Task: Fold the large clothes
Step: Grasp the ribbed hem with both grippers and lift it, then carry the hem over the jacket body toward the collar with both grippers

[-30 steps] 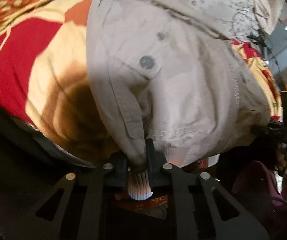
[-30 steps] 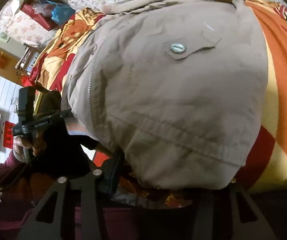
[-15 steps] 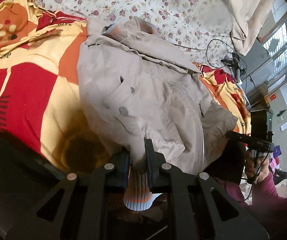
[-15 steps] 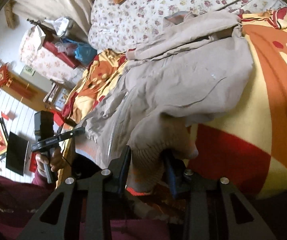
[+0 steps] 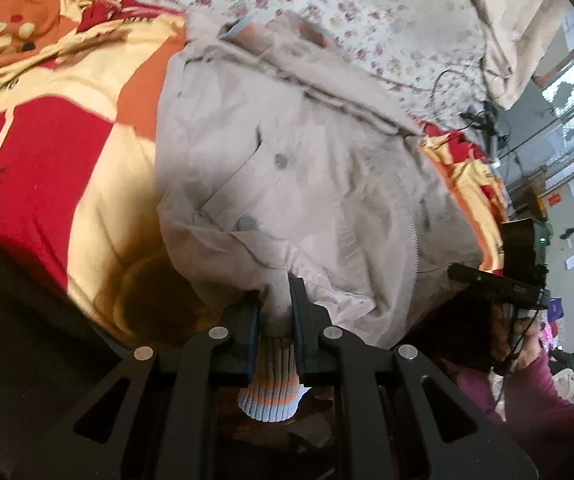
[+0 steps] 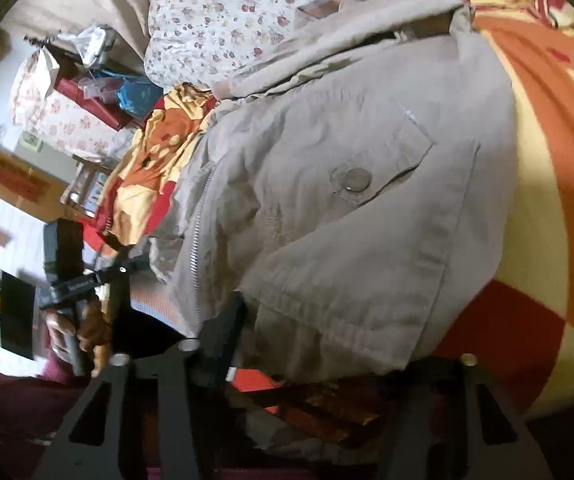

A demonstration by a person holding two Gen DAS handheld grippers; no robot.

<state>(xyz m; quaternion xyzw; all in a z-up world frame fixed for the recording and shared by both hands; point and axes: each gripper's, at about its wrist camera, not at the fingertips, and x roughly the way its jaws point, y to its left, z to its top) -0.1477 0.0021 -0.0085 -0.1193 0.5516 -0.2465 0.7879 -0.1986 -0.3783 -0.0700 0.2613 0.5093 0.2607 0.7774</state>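
A beige jacket (image 5: 307, 184) with snap pockets lies spread on a red, yellow and orange blanket (image 5: 47, 152). My left gripper (image 5: 275, 300) is shut on its ribbed, orange-striped cuff (image 5: 271, 392), which hangs out behind the fingers. In the right wrist view the jacket (image 6: 347, 208) fills the middle. My right gripper (image 6: 327, 344) holds a thick bunch of the hem; cloth drapes over and hides one finger. Each view shows the other gripper held by a hand: the right one (image 5: 503, 280), the left one (image 6: 83, 276).
A floral sheet (image 5: 367, 12) covers the far part of the bed, with a beige pillow (image 5: 519, 20) and cables (image 5: 479, 112) near a window. Beside the bed stand a wooden chair (image 6: 87, 188) and a cluttered surface with a blue bag (image 6: 135, 96).
The left gripper has lifted and pulled back, so more of the jacket and bed shows. In the right view the jacket hem now drapes over the fingers and fills more of the frame.
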